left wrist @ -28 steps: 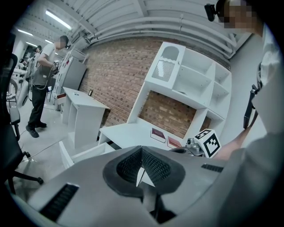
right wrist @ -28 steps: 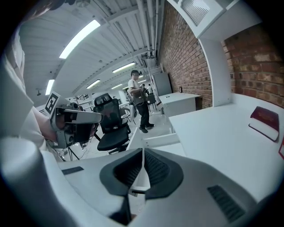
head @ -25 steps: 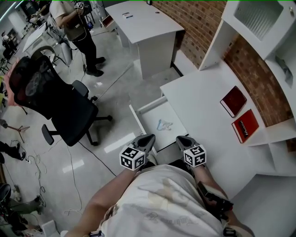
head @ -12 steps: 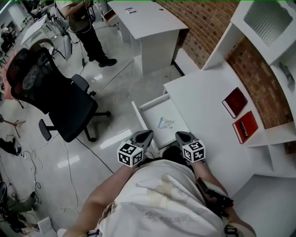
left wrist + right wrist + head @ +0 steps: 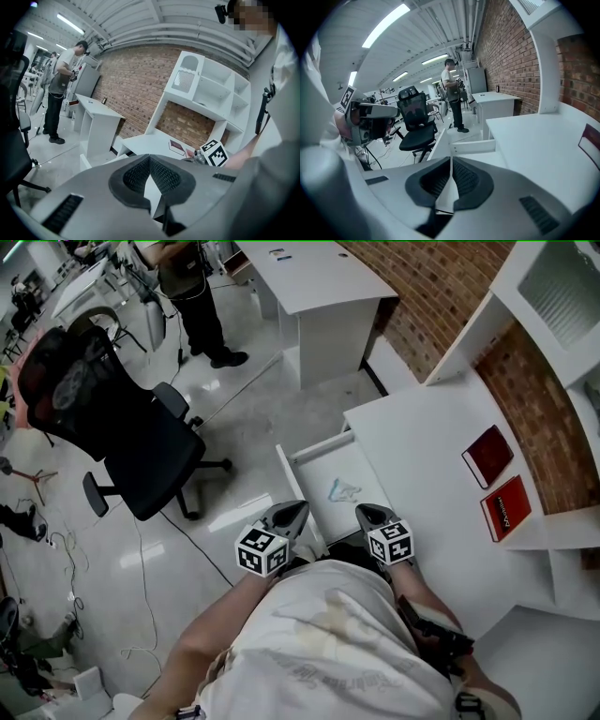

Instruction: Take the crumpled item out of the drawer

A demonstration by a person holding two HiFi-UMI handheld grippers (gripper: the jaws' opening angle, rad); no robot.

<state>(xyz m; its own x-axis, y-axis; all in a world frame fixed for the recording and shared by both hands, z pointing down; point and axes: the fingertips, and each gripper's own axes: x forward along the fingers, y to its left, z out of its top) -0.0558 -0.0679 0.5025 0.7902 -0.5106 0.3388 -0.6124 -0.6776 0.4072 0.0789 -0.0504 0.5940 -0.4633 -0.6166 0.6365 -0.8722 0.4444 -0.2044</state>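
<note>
Hovering clenched and empty beside the open drawer (image 5: 314,448), left gripper (image 5: 298,510) and right gripper (image 5: 364,512) were at approach; grasping the crumpled item (image 5: 343,489) likely required opening one first.

No legible text, brand or number found. Lower red book (image 5: 506,508) on desk (image 5: 422,456): white lettering along cover, too small to read. Upper red book (image 5: 488,450): no print made out. On left gripper (image 5: 296,511) and right gripper (image 5: 364,512), marker cubes (image 5: 262,550) (image 5: 391,544): black-and-white square codes only, no characters.
</note>
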